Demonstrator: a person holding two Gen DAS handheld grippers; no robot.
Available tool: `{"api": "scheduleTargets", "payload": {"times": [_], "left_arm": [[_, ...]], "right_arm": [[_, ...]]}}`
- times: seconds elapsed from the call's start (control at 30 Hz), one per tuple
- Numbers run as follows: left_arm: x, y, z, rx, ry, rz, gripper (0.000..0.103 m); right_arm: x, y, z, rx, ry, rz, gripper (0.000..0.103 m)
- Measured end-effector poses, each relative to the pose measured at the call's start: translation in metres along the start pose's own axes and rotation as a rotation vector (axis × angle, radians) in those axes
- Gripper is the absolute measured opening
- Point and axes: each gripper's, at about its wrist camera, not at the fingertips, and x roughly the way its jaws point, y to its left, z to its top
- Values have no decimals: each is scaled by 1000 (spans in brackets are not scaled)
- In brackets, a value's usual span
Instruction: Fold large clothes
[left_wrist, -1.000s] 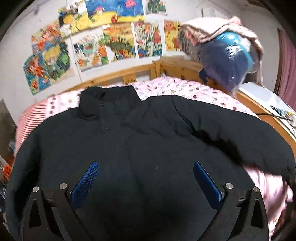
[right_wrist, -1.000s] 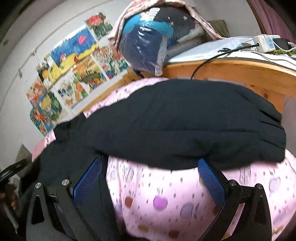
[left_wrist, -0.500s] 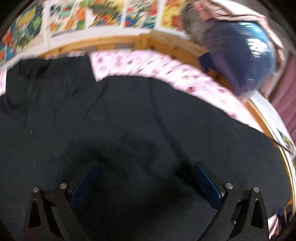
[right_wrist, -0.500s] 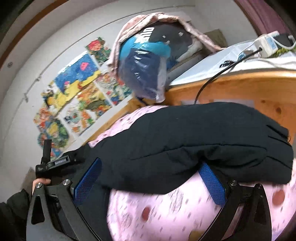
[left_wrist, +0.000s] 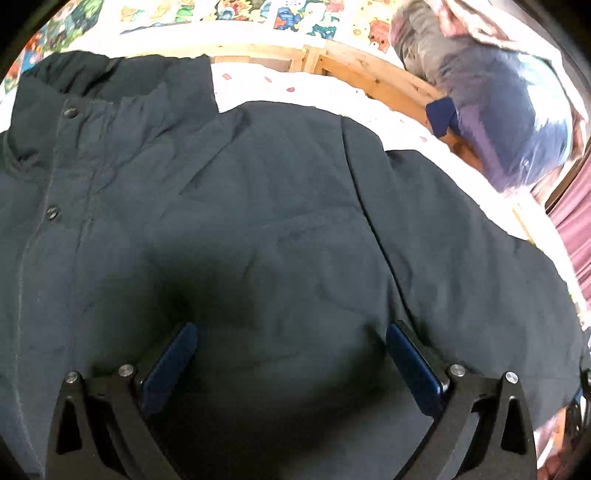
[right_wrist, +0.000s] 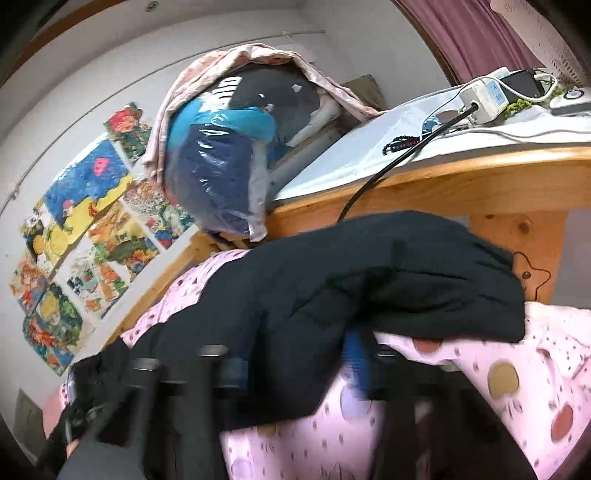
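A large black padded jacket (left_wrist: 258, 229) is lying front-up across a pink dotted bedspread (right_wrist: 498, 384) inside a wooden bed frame (right_wrist: 461, 192), its collar toward the poster wall. Its right sleeve (right_wrist: 424, 280) is stretching toward the frame's corner. The right gripper (right_wrist: 295, 365) is closing its jaws on the sleeve's lower edge, cloth between them. The left gripper (left_wrist: 288, 354) is hanging wide open over the jacket's chest, gripping nothing. A deep bite through the padding, likely, keeps the sleeve from slipping during folding.
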Motion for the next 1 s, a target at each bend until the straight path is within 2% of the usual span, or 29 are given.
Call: {"api": "scheduleTargets", "payload": {"times": [0.13, 0.3, 0.43, 0.6, 0.7, 0.77, 0.87, 0.93, 1.0], "left_arm": [[-28, 19, 3, -21, -15, -15, 103], [-85, 49, 0, -16, -83, -31, 103], [-143, 88, -22, -66, -147, -83, 103], [-191, 131, -59, -136, -171, -161, 102], [-205, 148, -77, -160, -190, -211, 99], [-208, 157, -85, -183, -198, -241, 98], [-207, 170, -93, -219, -204, -268, 98], [-200, 179, -97, -247, -197, -286, 98], [-195, 186, -102, -273, -189, -315, 98]], "right_arm": [[-5, 22, 13, -85, -60, 33, 15], [-35, 79, 23, -262, -143, 185, 12], [-58, 136, 15, -456, -157, 307, 12], [-80, 214, -36, -803, -108, 380, 12], [-86, 244, -71, -950, -52, 413, 12], [-89, 261, -97, -1046, 2, 435, 12], [-97, 279, -152, -1294, 66, 444, 12], [-104, 282, -191, -1470, 108, 440, 12], [-113, 282, -219, -1571, 149, 440, 16]]}}
